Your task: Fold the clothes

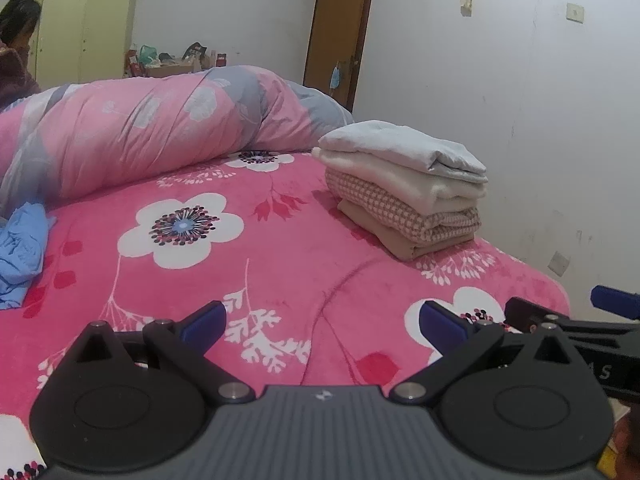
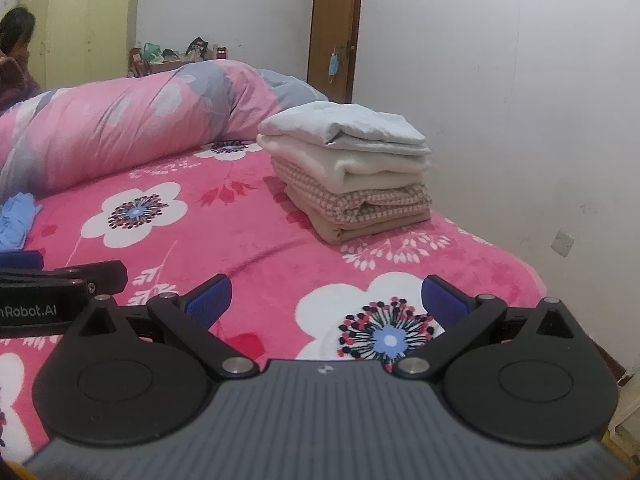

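A stack of folded clothes sits near the bed's right edge: light grey on top, cream, a checked piece, tan at the bottom. A crumpled light blue garment lies unfolded at the far left. My left gripper hovers open over the pink floral bedspread, nothing between its blue pads. My right gripper is open too, empty, above the bedspread. Each gripper shows at the edge of the other's view.
A rolled pink and grey duvet lies across the back of the bed. A person sits at the far left. The white wall runs close along the bed's right side; a brown door stands behind.
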A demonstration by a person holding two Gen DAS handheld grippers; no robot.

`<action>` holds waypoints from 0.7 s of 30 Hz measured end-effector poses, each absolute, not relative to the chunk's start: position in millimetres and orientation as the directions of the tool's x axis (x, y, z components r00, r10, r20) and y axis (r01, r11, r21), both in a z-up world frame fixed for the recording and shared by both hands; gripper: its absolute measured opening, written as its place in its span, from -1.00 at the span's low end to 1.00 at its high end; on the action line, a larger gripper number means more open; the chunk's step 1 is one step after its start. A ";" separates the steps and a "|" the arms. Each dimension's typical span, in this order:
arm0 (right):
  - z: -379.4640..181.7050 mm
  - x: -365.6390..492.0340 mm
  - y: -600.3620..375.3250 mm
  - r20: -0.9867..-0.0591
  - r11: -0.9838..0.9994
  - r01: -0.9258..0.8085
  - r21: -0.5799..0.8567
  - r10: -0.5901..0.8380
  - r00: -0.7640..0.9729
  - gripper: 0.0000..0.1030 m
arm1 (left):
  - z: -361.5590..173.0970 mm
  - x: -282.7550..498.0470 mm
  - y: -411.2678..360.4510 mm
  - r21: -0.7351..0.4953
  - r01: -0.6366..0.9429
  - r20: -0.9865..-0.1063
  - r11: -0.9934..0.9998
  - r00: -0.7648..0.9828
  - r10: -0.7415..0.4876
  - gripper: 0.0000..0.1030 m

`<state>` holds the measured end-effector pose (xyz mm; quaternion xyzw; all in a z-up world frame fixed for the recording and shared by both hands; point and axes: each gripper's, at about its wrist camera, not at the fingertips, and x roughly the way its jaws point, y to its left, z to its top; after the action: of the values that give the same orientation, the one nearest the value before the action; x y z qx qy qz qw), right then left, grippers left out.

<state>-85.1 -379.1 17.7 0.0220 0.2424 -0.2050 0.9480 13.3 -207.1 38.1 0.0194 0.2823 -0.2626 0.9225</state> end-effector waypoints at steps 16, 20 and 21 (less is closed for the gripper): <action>20.9 -103.0 -399.4 -0.449 0.889 0.455 -0.049 -0.426 0.785 0.97 | 47.4 5.6 -224.9 -0.077 0.492 -0.523 0.867 0.721 -0.455 1.00; 22.0 -106.0 -401.6 -0.445 0.888 0.458 -0.047 -0.429 0.786 0.97 | 48.7 2.1 -226.8 -0.063 0.492 -0.516 0.868 0.728 -0.450 1.00; 22.2 -106.4 -401.9 -0.444 0.887 0.459 -0.046 -0.430 0.786 0.97 | 49.0 1.6 -227.2 -0.062 0.491 -0.516 0.869 0.730 -0.449 1.00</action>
<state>-106.4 -401.9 22.2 0.0320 0.2271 -0.2352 0.9445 1.6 -227.2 49.0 0.0395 0.2667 -0.2531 0.9291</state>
